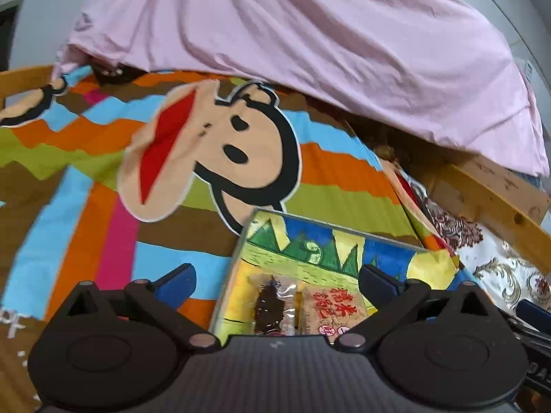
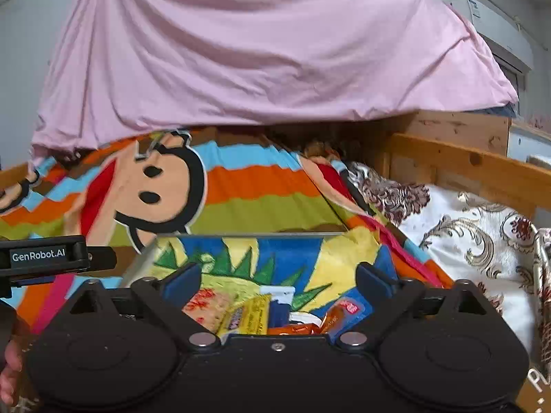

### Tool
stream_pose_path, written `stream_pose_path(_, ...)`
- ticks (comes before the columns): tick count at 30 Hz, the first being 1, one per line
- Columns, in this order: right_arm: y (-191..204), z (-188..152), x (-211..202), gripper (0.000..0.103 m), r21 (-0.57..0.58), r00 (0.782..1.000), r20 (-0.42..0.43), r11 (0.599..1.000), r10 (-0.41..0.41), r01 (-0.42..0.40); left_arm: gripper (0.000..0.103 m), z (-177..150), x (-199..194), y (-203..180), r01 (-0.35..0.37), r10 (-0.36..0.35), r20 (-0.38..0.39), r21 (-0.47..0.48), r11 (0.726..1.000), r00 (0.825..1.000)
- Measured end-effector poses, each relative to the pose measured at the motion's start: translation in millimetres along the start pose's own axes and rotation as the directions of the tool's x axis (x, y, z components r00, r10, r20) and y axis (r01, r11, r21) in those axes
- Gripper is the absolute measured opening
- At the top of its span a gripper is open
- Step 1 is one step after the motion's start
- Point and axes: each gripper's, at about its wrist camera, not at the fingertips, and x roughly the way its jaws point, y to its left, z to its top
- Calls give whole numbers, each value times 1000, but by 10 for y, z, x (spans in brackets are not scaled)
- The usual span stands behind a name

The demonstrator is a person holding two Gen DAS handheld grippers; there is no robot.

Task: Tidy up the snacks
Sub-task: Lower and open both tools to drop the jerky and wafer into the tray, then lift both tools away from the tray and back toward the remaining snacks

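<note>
A clear-walled box (image 1: 330, 229) with a bright painted lining lies on the bed, and its far rim (image 2: 248, 234) also shows in the right wrist view. Inside it lie a dark snack packet (image 1: 270, 306) and a tan packet with red characters (image 1: 327, 309). The right wrist view shows a tan packet (image 2: 206, 306), a yellow packet (image 2: 248, 313), a blue and white packet (image 2: 280, 299) and an orange packet (image 2: 341, 313). My left gripper (image 1: 277, 275) hangs open above the box with nothing between its fingers. My right gripper (image 2: 277, 272) is open over the snacks, gripping none.
The box rests on a striped cartoon-monkey blanket (image 1: 213, 144). A pink sheet (image 2: 261, 51) hangs across the back. A wooden bed rail (image 2: 475, 165) and floral cloth (image 2: 475, 241) lie to the right. The left tool's body (image 2: 44, 254) and a hand (image 2: 10, 368) are at the left edge.
</note>
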Motion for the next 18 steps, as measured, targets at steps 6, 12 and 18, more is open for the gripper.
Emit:
stream_pose_path(6,-12,137,-352,102,-6,999,45,1000,22,-22,102,54,-372,-73,-32,31,47,20,999,998)
stream_pose_path(12,-130,224,-718,102,8,997,80,1000,21,-22,102,18,-809,-281,-54,41,135,94,994,990)
stream_pose_path(18,-276,237,-1042,102,45,996,91,999,11,-15,102,-79,-1187,-422,-82,55,182,145,986,982)
